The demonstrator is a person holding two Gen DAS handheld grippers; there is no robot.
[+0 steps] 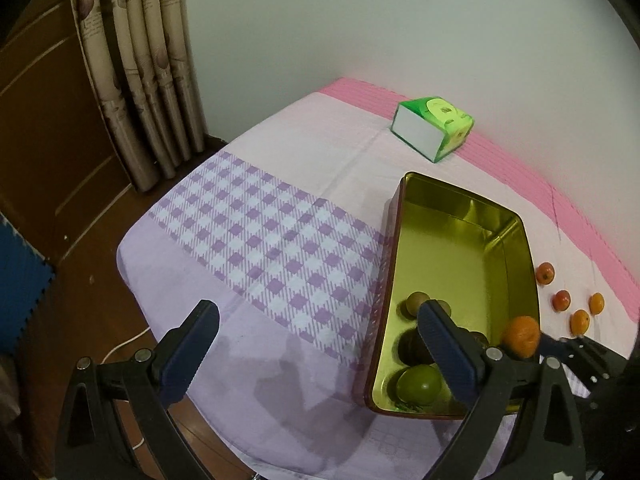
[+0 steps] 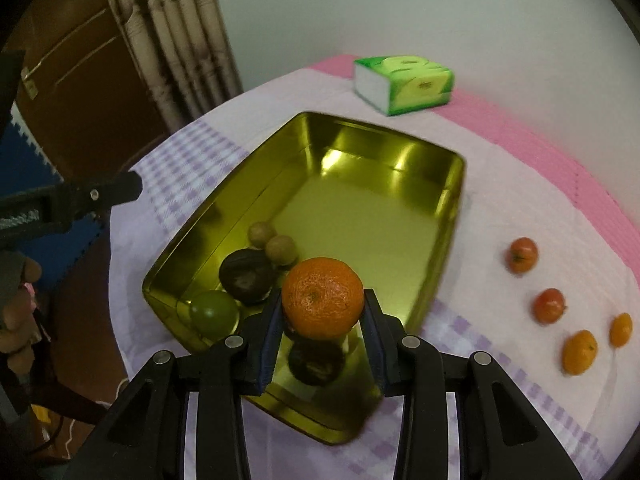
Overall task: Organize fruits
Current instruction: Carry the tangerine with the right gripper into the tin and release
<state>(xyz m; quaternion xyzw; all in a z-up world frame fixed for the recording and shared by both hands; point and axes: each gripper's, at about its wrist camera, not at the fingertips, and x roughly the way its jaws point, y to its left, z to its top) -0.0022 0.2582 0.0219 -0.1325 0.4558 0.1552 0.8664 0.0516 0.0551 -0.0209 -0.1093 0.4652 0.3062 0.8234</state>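
The right gripper tilts steeply downward, its two blue-padded fingers pressed against the sides of an orange. To its left, the left gripper also slants down, jaws spread wide with nothing between them. A hand grips that tool's handle at the near left.

A plain pale wall stood behind the table, lit evenly. The table carried a cloth in pale pink with a lilac checked band, and a pink striped edge ran along the wall side. Beige patterned curtains hung at the left, beside brown wooden panelling. The floor was brown wood, with a blue foam mat at the left.
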